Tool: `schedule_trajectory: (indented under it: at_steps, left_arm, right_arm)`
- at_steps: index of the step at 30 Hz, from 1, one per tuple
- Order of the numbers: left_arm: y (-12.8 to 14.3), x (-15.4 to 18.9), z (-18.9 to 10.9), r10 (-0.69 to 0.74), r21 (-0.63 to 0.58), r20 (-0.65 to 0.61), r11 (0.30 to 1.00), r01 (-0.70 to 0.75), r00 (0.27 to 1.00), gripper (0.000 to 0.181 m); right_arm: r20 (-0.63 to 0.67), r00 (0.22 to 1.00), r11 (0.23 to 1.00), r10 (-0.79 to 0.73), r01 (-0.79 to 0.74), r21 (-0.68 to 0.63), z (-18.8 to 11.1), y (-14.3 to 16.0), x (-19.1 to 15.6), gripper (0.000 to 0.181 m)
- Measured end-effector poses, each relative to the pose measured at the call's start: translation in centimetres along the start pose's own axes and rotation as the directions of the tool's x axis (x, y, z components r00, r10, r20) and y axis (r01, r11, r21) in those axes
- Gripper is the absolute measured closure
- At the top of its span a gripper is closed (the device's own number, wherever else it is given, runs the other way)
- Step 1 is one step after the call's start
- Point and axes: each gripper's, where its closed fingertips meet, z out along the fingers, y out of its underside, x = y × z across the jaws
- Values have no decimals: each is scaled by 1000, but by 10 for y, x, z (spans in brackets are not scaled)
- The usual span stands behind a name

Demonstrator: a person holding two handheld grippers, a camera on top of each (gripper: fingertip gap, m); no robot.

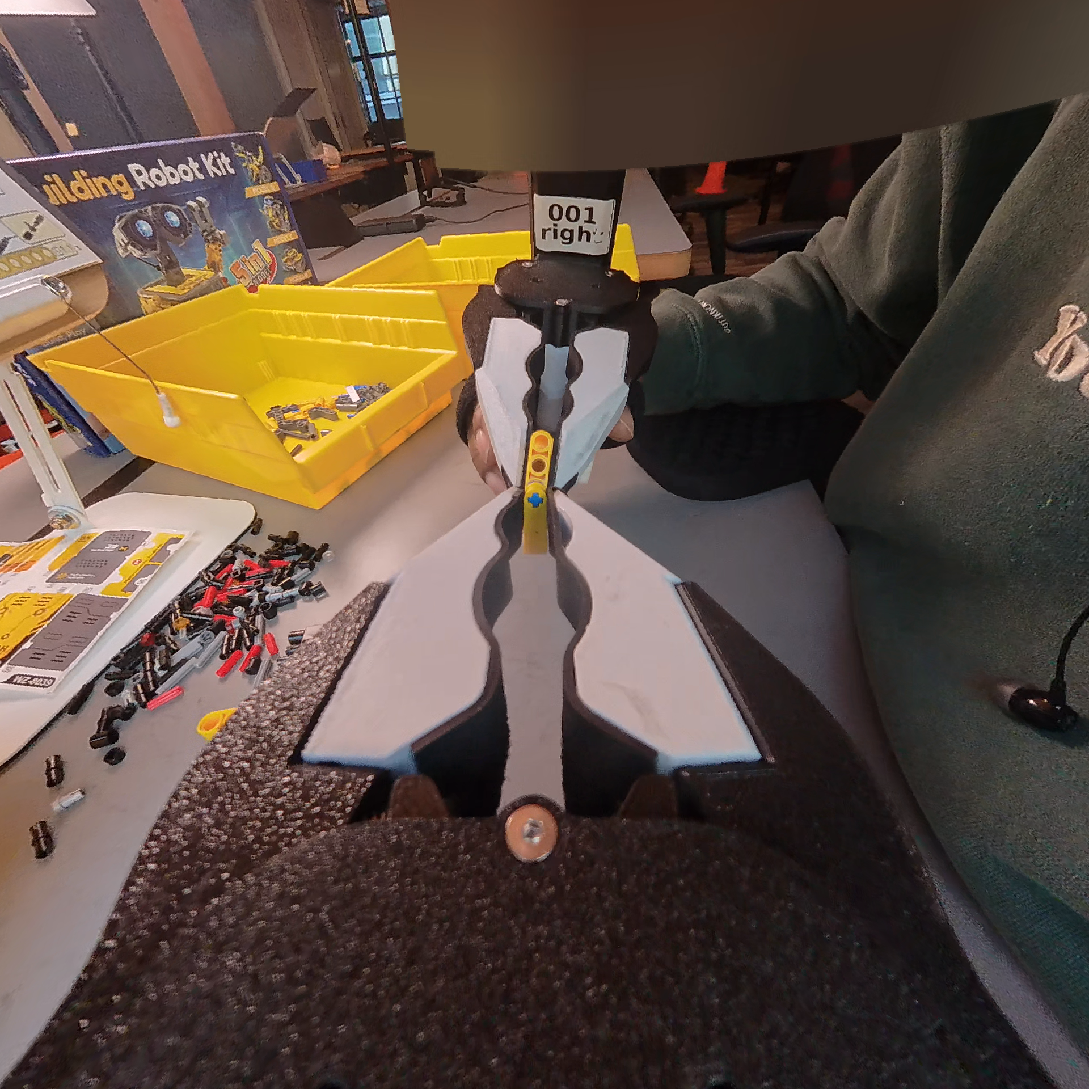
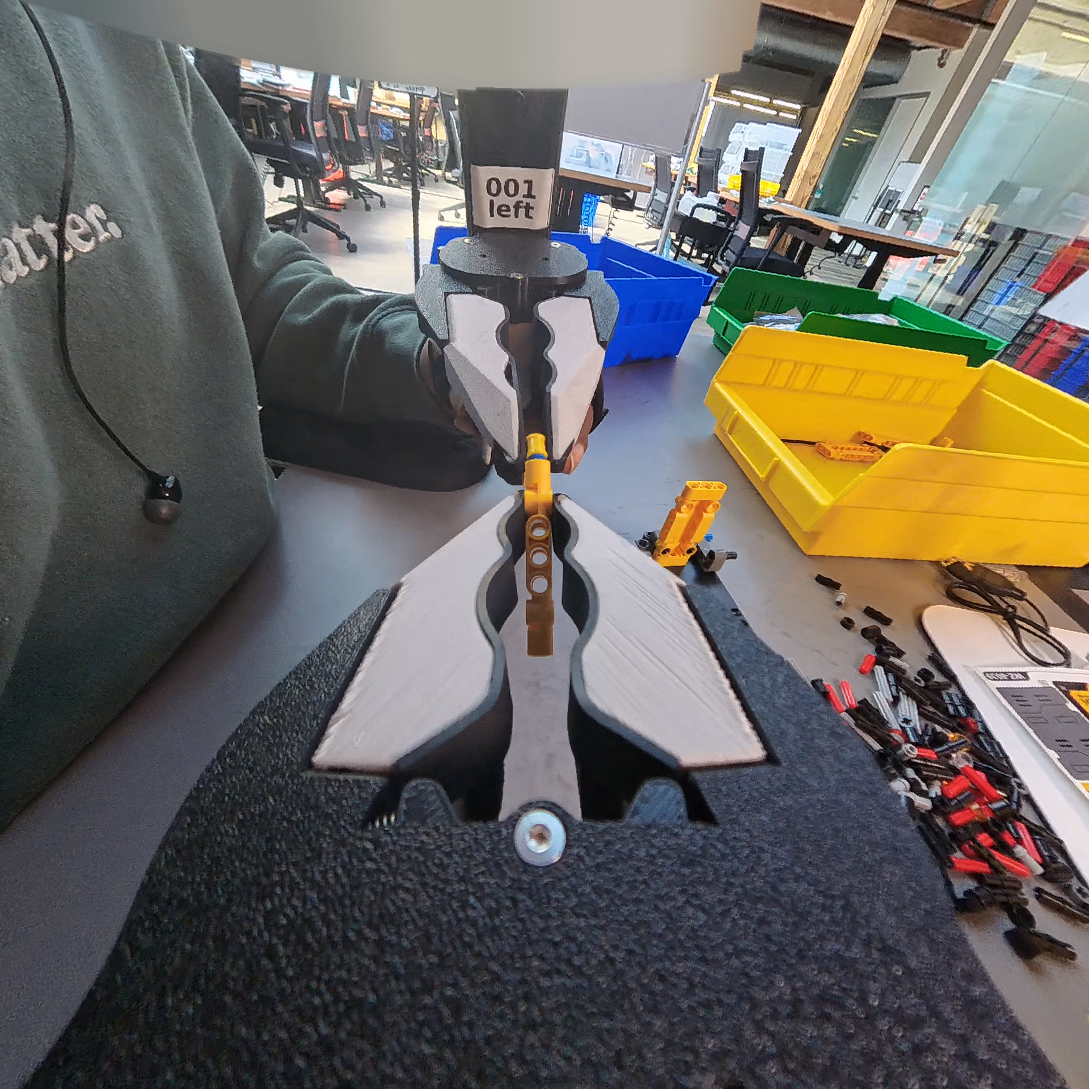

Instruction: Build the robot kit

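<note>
Two grippers meet tip to tip on one yellow beam, above the table.

Left wrist view: my left gripper (image 1: 535, 524) pinches the yellow beam's (image 1: 536, 501) near end at my fingertips; its far end reaches between the right gripper's jaws.
Right wrist view: my right gripper (image 2: 537, 518) pinches the beam (image 2: 537, 566), which runs back between my fingers, steadied for joining, I judge.

Open workshop-office: grey table (image 2: 353, 548) in front, rows of black office chairs (image 2: 306, 159) on pale floor, wooden post (image 2: 837, 100), glass partition (image 2: 1002, 147) at right, dark-framed window (image 1: 377, 53), orange cone (image 1: 714, 177). Bright daylight throughout.
</note>
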Motion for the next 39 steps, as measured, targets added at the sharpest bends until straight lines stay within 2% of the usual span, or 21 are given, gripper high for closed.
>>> schedule_trajectory:
  at_steps: [10,12,16,21,29,32,35,37,39]
  left_arm:
    - [18,3,2,123,-155,21,981,-118,992,175]
    - [18,5,2,137,-155,16,979,-133,990,175]
    - [27,7,5,250,-243,18,940,-238,968,175]
    - [38,7,8,286,-309,11,912,-269,958,175]
    - [44,7,11,254,-316,10,919,-238,967,175]
    - [53,12,15,294,-352,-21,892,-282,955,175]
    - [46,16,15,261,-290,-43,920,-262,964,176]
    - [53,18,17,253,-311,-64,914,-260,965,175]
    - [50,17,17,177,-274,-50,944,-184,983,175]
  right_arm:
    - [12,997,993,-82,83,-90,3,16,-4,174]
    - [23,996,993,-84,85,-81,3,16,-6,174]
    - [39,989,978,-143,147,-145,2,25,-9,175]
    - [47,981,956,-190,195,-217,2,35,-10,175]
    - [22,984,951,-175,175,-255,2,42,-9,175]
    - [59,986,944,-157,167,-285,-1,51,-15,176]
    - [69,994,974,-82,95,-206,-3,43,-19,176]
    - [79,992,960,-100,117,-255,-2,53,-20,176]
    - [62,994,966,-91,103,-236,-3,50,-20,176]
